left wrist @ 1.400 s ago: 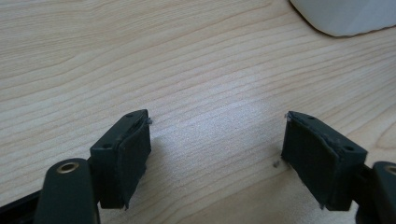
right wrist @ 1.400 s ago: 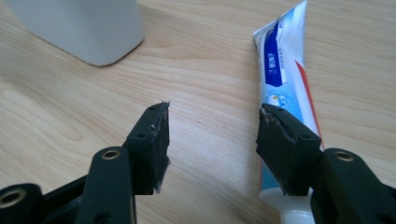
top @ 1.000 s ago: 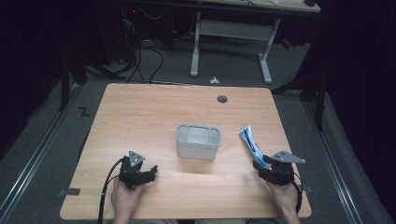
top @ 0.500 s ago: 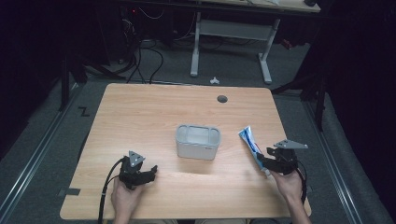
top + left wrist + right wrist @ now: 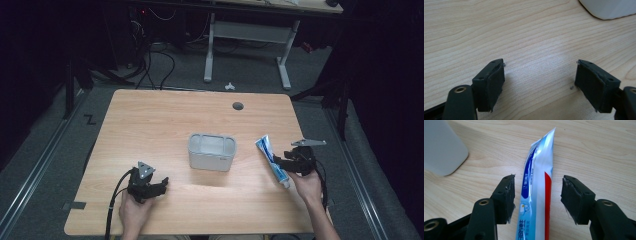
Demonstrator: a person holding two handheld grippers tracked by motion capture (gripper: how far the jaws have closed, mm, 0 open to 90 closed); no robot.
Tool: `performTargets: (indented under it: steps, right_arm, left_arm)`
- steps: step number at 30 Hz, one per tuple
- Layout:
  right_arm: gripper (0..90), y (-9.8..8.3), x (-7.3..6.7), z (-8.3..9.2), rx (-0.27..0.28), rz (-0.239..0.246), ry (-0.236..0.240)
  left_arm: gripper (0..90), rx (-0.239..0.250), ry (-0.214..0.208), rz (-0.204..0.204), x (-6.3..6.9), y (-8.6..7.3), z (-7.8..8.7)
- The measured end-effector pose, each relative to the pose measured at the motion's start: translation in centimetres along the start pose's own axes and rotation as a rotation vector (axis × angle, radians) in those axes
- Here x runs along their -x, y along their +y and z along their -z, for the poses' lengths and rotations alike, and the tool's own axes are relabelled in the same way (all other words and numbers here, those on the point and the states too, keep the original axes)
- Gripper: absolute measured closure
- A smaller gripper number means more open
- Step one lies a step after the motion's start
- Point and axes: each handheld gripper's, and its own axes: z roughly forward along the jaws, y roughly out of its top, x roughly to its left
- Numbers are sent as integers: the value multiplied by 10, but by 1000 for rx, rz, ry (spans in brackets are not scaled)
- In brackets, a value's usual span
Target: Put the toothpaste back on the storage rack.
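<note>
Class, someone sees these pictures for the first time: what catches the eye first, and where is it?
The blue, white and red tube lying flat near the table's right edge, between the open jaws of the right claw, which have just been opening. Next, the grey bin at the table's middle.

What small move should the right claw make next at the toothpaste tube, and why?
Probably it should close on the toothpaste tube. The right claw has just been opening, and its jaws now stand on either side of the tube with a gap on both sides, so nothing is gripped. The tube lies flat on the table, beside the grey container.
</note>
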Motion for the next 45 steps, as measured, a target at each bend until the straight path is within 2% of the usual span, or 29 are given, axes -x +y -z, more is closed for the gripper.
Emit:
performTargets:
  steps: [1,6,14,15,18,23,26,32,45]
  right_arm:
    - [431,5,1,-5,-25,0,-2]
    - [421,12,2,-15,-73,8,-19]
    - [416,20,3,-27,-104,8,-28]
    - [411,22,4,-31,-123,5,-33]
    - [408,25,5,-35,-136,-10,-22]
    - [397,30,3,-42,-178,0,-21]
    - [389,32,3,-51,-230,-19,-19]
    - [392,35,5,-59,-267,-40,-4]
    - [449,37,-1,-70,-323,-15,-20]
  left_arm:
    - [241,0,1,-1,0,0,0]
    - [240,-1,2,-3,0,0,0]
    - [240,-1,2,-3,0,0,0]
    - [240,-1,2,-3,0,0,0]
    - [240,-1,2,-3,0,0,0]
    - [240,-2,-1,-2,0,0,0]
    - [240,-2,-2,0,0,0,0]
    - [240,-2,-2,0,0,0,0]
    - [238,-2,-2,-1,0,0,0]
